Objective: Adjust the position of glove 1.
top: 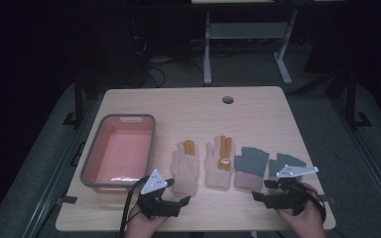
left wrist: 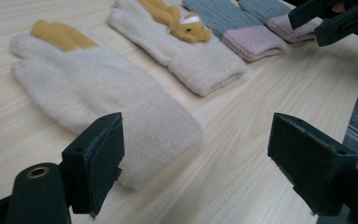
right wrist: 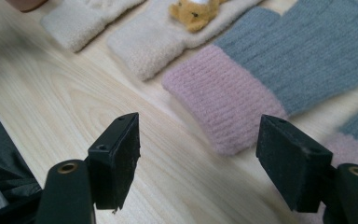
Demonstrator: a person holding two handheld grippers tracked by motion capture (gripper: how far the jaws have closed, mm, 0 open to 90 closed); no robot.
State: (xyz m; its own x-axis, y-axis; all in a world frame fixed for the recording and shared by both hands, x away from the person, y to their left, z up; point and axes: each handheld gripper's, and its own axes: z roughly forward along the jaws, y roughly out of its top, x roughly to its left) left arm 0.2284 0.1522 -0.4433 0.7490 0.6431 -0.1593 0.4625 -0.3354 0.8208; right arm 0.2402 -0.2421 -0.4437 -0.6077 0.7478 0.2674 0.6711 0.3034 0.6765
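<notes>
Left gripper [top: 172, 202]: fingers apart, empty, at 6 o'clock below the cream gloves [top: 185, 168].
Right gripper [top: 266, 191]: fingers apart, empty, beside the grey-pink gloves [top: 251, 166].
Tub [top: 92, 160]: pink, at 9 o'clock on the desk [top: 258, 109].

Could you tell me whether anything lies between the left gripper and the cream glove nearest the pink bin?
Nothing visible does: the left gripper is open, with bare table between it and the cream glove's cuff.
</notes>
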